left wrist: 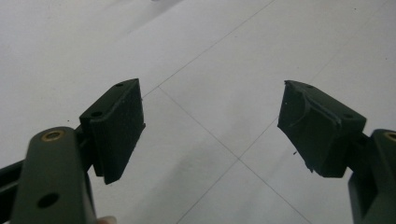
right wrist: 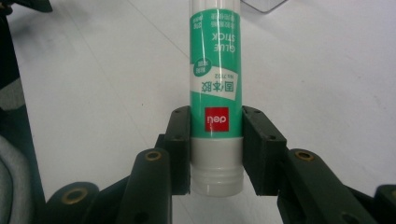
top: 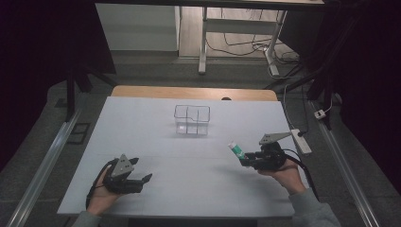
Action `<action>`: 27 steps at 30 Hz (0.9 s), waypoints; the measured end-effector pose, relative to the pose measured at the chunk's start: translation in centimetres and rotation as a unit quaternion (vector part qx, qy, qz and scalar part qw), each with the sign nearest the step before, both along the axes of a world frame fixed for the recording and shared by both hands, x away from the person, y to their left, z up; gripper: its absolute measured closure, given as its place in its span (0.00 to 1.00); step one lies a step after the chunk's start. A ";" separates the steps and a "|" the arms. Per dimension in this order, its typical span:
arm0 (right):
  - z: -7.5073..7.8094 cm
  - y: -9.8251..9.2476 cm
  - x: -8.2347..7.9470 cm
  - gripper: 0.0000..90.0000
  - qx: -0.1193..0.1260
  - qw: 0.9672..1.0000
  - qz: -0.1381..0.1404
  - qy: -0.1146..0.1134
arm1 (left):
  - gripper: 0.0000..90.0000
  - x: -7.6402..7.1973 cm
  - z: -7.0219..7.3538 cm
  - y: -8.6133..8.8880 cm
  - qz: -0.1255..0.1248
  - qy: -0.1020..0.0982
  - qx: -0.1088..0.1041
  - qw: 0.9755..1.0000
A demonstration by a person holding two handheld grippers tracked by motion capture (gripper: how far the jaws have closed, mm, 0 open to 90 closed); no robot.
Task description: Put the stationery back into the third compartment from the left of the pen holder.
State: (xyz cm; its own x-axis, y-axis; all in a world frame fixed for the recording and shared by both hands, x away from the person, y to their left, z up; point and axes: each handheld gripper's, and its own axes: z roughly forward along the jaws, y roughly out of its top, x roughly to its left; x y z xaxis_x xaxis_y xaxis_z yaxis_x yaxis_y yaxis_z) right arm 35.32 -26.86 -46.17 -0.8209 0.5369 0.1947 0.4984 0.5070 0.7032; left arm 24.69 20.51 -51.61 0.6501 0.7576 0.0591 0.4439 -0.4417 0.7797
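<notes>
A green and white glue stick (right wrist: 215, 88) with a red label is clamped between the jaws of my right gripper (right wrist: 215, 140), its white end toward the camera. In the high view the glue stick (top: 236, 150) sticks out to the left of the right gripper (top: 247, 159) at the table's right. A clear divided organiser box (top: 191, 120) stands at the middle back of the white table. My left gripper (top: 145, 178) rests low at the front left, and in its own view the left gripper (left wrist: 210, 126) is open with only bare white table between the jaws.
The white table (top: 156, 142) has a wooden strip along its far edge. A white power strip (top: 301, 141) lies at the right edge. Metal rails run along both sides on the floor, and desk legs and cables stand beyond the table.
</notes>
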 end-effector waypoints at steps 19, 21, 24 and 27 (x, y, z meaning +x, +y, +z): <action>-1.1 2.8 0.2 0.72 0.040 0.999 0.000 0.003 | 0.26 0.9 1.2 -2.4 -0.029 -0.018 0.030 0.999; -1.1 3.2 0.3 0.72 0.039 0.999 0.004 0.001 | 0.26 1.0 1.4 -2.8 -0.035 -0.022 0.037 0.998; -1.0 3.8 0.2 0.72 0.041 0.999 0.007 0.002 | 0.26 1.3 1.6 -3.5 -0.044 -0.025 0.040 0.998; -1.0 4.5 0.2 0.72 0.037 0.999 0.010 -0.001 | 0.26 1.5 1.6 -4.2 -0.052 -0.027 0.048 0.997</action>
